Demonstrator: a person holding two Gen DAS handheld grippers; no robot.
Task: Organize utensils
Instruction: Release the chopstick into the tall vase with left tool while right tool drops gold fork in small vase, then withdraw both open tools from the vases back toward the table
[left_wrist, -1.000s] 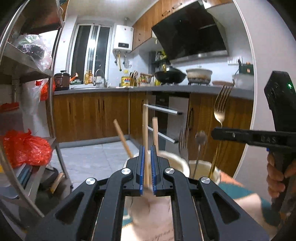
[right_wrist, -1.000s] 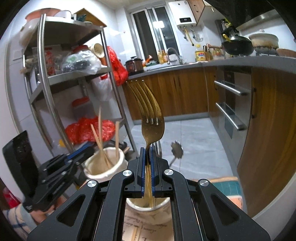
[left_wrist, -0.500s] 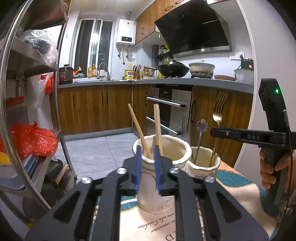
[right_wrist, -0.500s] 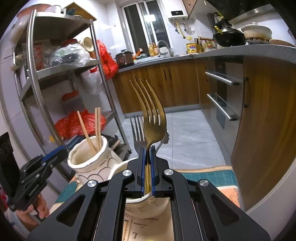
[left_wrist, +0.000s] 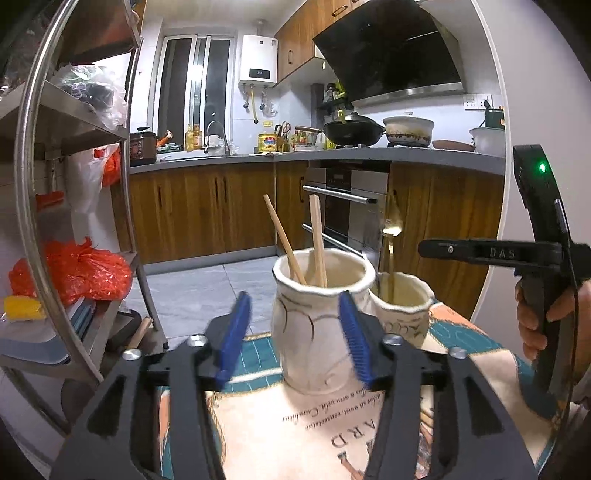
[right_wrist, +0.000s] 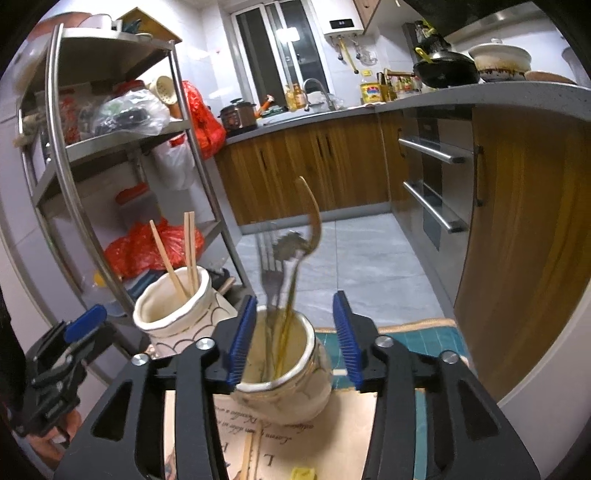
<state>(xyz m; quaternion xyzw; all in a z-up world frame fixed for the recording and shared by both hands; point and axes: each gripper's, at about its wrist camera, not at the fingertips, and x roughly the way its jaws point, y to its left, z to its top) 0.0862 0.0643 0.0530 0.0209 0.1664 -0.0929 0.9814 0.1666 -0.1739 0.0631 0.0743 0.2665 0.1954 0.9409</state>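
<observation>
Since the earlier frame, both claws had just been opening: my left gripper (left_wrist: 293, 332) let go of its chopstick, my right gripper (right_wrist: 293, 332) its gold fork (right_wrist: 301, 258). Both stood wide, holding nothing. The tall jar (left_wrist: 319, 321) held 2 chopsticks (left_wrist: 317, 240); the short jar (right_wrist: 282, 365) beside it held 3 metal utensils, the fork blurred and apparently not yet settled. Risk, as I judged it: my right pads flanked the short jar's rim, so a careless pull-back could tip it. 1 loose stick (right_wrist: 246, 456) lay on the mat (right_wrist: 332, 443).
</observation>
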